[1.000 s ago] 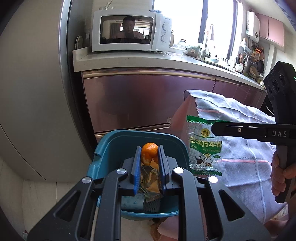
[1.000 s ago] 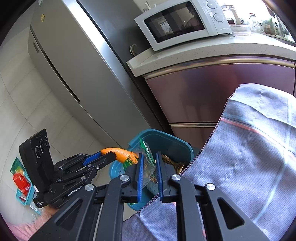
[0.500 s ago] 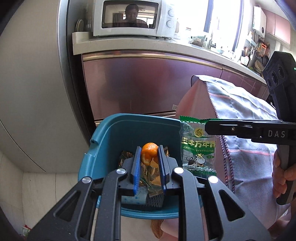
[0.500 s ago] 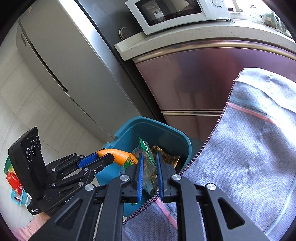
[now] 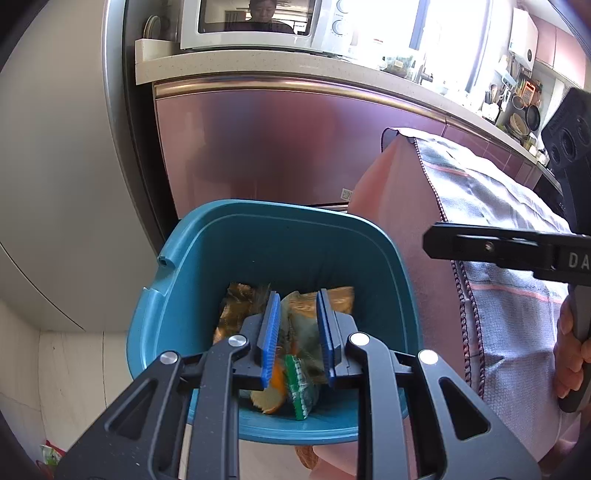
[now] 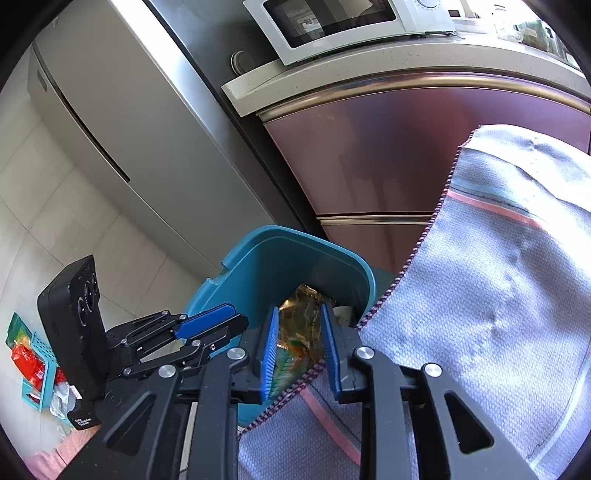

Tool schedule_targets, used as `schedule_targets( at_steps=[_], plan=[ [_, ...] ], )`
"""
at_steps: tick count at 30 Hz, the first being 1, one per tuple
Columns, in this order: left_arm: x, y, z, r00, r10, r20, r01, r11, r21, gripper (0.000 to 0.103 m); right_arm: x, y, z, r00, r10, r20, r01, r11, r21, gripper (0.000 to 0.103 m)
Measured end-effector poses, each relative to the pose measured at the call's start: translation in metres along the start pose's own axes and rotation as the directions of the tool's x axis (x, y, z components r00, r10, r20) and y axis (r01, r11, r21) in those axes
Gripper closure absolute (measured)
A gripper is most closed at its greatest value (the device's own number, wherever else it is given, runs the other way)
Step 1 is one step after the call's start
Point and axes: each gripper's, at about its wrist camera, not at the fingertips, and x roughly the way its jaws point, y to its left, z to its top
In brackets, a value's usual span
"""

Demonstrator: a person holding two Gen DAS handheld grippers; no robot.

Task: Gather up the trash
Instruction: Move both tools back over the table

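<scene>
The teal trash bin stands on the pale floor against the mauve cabinet front, just beside a table draped in a grey cloth with pink stripes. Inside it lie crumpled brown-gold wrappers, and below them, near the bin's front wall, a piece of orange peel and a green-printed snack packet rest loose on the bottom.

The left gripper hangs over the bin's mouth, pointing down into it, its blue pads spread with a gap between them and nothing pinched; the trash seen between them lies lower, in the bin. The right gripper hovers over the bin's table-side edge and the cloth's hem; its jaws are opening, and nothing is clamped between them, only the wrappers below showing through the gap.

On the counter above the cabinets sits a white microwave, with a steel fridge to its left
</scene>
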Motion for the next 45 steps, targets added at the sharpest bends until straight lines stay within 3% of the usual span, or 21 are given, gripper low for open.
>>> schedule_targets(
  at_steps=[7,13,19,24,33,45],
  plan=[
    [-0.017,-0.009,0.001,0.999,-0.017,0.041,0.016,1.0,0.013,0.08,-0.029,-0.004,-0.01,0.999,0.015,0.039,-0.015,1.0,-0.009,0.076],
    [-0.046,-0.029,0.008,0.99,-0.08,0.114,0.074,0.996,0.052,0.073,-0.071,-0.006,-0.024,0.995,0.017,0.103,-0.014,1.0,-0.025,0.075],
    [-0.074,-0.069,0.014,0.967,-0.184,0.177,0.161,0.978,0.136,0.062,-0.121,-0.017,-0.045,0.982,-0.021,0.185,0.027,0.999,-0.031,0.067],
    [-0.086,-0.113,0.018,0.939,-0.284,0.194,0.244,0.948,0.203,0.049,-0.17,-0.041,-0.072,0.963,-0.105,0.248,0.107,0.994,0.005,0.062],
    [-0.077,-0.217,0.009,0.896,-0.429,0.114,0.375,0.869,0.322,0.046,-0.248,-0.101,-0.126,0.899,-0.302,0.316,0.26,0.951,0.171,0.059],
    [-0.049,-0.339,0.0,0.855,-0.517,-0.021,0.474,0.767,0.432,0.047,-0.318,-0.179,-0.177,0.785,-0.522,0.334,0.397,0.837,0.376,0.054]
  ],
)
